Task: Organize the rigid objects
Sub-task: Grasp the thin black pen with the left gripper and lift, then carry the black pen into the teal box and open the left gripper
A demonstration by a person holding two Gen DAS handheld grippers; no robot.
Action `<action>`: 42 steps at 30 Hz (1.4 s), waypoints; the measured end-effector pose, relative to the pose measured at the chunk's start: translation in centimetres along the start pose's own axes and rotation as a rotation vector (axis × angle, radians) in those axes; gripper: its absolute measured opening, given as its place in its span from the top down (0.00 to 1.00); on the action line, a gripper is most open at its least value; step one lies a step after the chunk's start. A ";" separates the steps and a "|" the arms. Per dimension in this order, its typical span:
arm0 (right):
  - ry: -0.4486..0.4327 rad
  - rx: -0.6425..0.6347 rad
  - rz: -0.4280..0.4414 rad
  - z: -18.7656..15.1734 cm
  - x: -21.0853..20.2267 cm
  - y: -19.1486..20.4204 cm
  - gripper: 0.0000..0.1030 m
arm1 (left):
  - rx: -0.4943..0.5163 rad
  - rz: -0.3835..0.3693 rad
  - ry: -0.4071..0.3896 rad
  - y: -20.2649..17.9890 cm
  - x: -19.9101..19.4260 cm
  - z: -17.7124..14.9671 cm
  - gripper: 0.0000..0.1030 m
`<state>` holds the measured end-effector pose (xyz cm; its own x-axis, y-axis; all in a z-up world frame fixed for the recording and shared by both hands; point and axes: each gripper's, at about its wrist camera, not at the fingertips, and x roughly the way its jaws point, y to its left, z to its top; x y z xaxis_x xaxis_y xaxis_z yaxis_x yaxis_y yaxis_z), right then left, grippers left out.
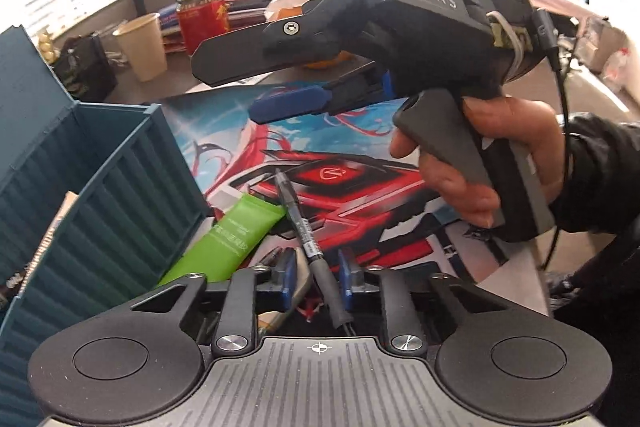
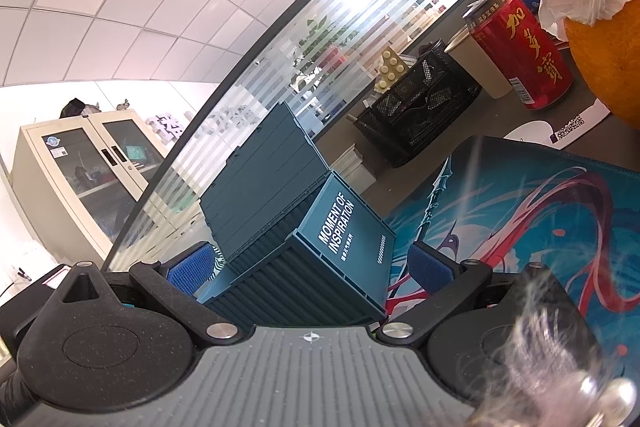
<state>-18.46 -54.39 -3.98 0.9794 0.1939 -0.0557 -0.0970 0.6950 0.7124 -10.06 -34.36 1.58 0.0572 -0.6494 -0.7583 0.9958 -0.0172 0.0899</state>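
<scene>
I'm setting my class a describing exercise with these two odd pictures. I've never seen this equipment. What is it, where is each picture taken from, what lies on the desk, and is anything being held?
No robot here: a person holds a hand tool with two fingers in each hand, and each tool carries a wide-angle camera looking along its fingers.

The left tool's view shows its left gripper with a black pen between its blue fingers; whether they pinch it is unclear. Beside the pen lie a green tube and a teal container-style box, on a colourful desk mat. The person's right hand holds the right gripper, open and empty.

The right tool's view looks up at that box, a red can and a black mesh organiser.
</scene>
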 end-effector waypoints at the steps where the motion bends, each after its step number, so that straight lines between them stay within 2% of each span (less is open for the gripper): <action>1: -0.001 0.000 0.000 0.0 0.0 0.0 0.00 | -0.002 0.019 0.000 -0.1 0.0 0.0 0.89; 3: -0.001 0.002 0.001 0.0 0.0 0.0 0.00 | 0.000 0.067 -0.002 -0.5 0.0 0.0 0.91; 8: -0.003 0.004 0.001 -0.1 0.0 0.1 0.00 | 0.022 0.132 -0.017 -1.8 0.0 -0.2 0.92; 25: -0.010 0.012 0.005 -0.2 -0.3 0.2 0.00 | 0.058 0.182 -0.064 -2.6 -3.6 0.0 0.92; 42: -0.013 0.015 0.004 -0.2 -0.3 0.1 0.00 | 0.026 0.260 -0.196 -0.6 -7.5 2.2 0.92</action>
<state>-18.81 -54.26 -4.00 0.9812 0.1881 -0.0437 -0.0989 0.6837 0.7230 -11.20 -31.18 8.67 0.2926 -0.7681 -0.5696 0.9472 0.1512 0.2826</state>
